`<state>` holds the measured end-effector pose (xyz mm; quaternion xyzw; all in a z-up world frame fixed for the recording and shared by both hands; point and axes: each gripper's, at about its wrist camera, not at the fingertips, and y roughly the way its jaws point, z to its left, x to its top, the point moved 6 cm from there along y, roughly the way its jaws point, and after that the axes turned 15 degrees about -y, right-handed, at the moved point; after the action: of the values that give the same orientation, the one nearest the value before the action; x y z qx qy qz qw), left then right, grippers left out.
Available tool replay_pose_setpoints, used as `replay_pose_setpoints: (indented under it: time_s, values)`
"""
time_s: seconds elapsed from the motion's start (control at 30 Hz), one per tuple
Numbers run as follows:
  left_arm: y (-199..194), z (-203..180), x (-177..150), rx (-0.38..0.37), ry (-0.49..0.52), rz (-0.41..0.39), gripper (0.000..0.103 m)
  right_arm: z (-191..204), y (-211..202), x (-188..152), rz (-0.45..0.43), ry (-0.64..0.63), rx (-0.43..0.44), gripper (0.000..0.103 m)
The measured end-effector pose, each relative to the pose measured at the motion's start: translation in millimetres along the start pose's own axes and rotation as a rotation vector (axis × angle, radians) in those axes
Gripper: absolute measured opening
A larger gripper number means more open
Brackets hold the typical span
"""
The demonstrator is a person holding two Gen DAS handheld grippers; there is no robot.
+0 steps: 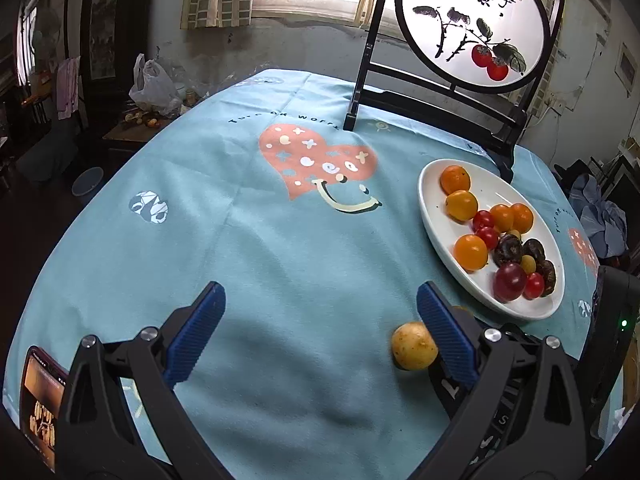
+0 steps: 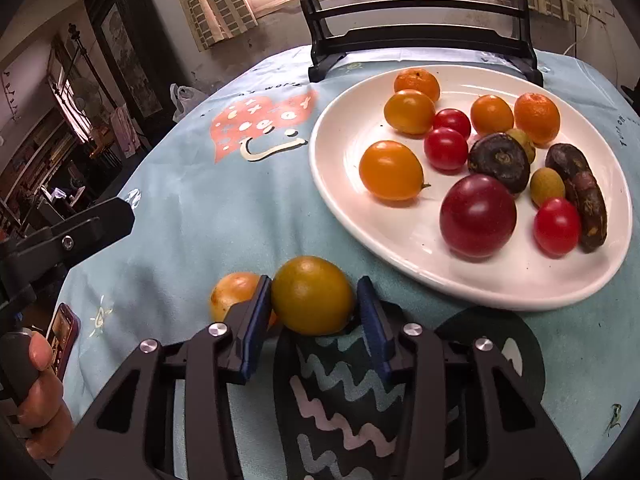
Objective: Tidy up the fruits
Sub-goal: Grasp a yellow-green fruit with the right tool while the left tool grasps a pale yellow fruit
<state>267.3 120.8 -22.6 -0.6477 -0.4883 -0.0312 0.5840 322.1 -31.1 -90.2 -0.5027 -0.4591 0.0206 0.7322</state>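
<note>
My right gripper (image 2: pixel 316 292) is shut on a yellow-green round fruit (image 2: pixel 312 296) low over the blue tablecloth, its blue pads (image 2: pixel 258 312) against both sides. A paler yellow fruit (image 2: pixel 232 294) lies just left of its left finger. In the left wrist view that pale fruit (image 1: pixel 412 346) rests on the cloth against the inner side of the right finger of my left gripper (image 1: pixel 320 292), which stands wide open and holds nothing. The white oval plate (image 2: pixel 332 184) beyond holds several orange, red, dark and small yellow fruits; the same plate (image 1: pixel 434 220) shows at the right.
A black stand with a round painted screen (image 1: pixel 472 24) stands behind the plate. A phone (image 2: pixel 62 336) lies on the cloth at the near left, beside a hand (image 2: pixel 38 384) on a gripper handle. The tablecloth (image 1: pixel 260 240) drops away at the round table's left edge.
</note>
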Motion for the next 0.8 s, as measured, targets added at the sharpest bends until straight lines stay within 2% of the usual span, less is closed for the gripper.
replay_pose_setpoints:
  time_s: [0.07, 0.13, 0.3, 0.43, 0.57, 0.7, 0.8]
  values:
    - [1.3, -0.1, -0.4, 0.003, 0.002, 0.002, 0.098, 2.2, -5.5, -2.1, 0.014, -0.042, -0.048, 0.04]
    - [2.6, -0.3, -0.7, 0.007, 0.003, 0.001, 0.098, 2.9, -13.5, -4.5, -0.005, -0.05, -0.032, 0.04]
    - [5.4, -3.7, -5.8, 0.01, 0.023, 0.004, 0.098, -5.5, -54.2, -8.3, -0.119, -0.051, -0.021, 0.04]
    - [9.0, -18.8, -20.2, -0.008, 0.097, 0.019, 0.098, -24.1, -83.7, -12.4, -0.203, 0.014, -0.025, 0.04]
    - [17.6, -41.1, -41.3, -0.043, 0.214, 0.058, 0.097, -38.8, -92.9, -18.4, -0.217, 0.066, -0.03, 0.04]
    - [26.5, -54.7, -58.1, -0.062, 0.316, 0.082, 0.082, -42.5, -92.0, -23.2, -0.203, 0.096, -0.017, 0.04]
    - [34.3, -54.2, -64.1, -0.048, 0.338, 0.109, 0.073, -41.2, -91.9, -25.4, -0.196, 0.103, -0.002, 0.04]
